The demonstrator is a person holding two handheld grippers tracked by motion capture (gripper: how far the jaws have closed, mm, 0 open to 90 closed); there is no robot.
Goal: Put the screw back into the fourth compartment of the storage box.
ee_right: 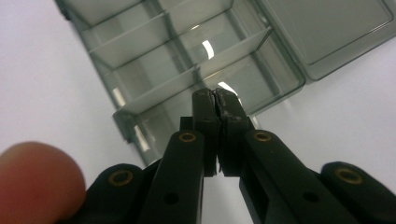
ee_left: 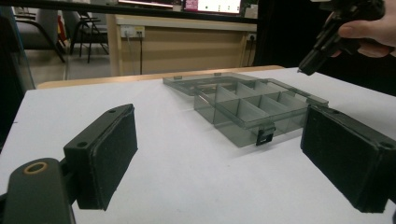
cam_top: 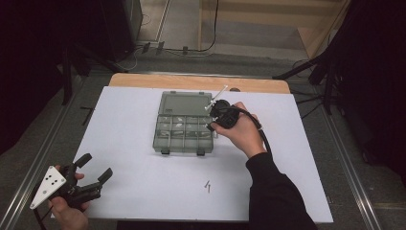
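Over the open grey plastic box (cam_top: 184, 127) mid-desk, our right gripper (cam_top: 210, 125) keeps fingers pressed together, left gripper (cam_top: 93, 175) fingers spread. We think it's light, stiff, slippery; grab its rim.

We see the compartment box (cam_top: 184, 129) at the centre of the high view, lying on the table (cam_top: 143, 191), its open lid (cam_top: 186, 103) flat behind it toward the top of the frame. The right gripper (cam_top: 210, 125) sits at the box's right edge. Two small screws (cam_top: 208, 186) lie below and right of the box, well apart from it. The left gripper (cam_top: 98, 168) is at the lower left corner, over the table's near edge.
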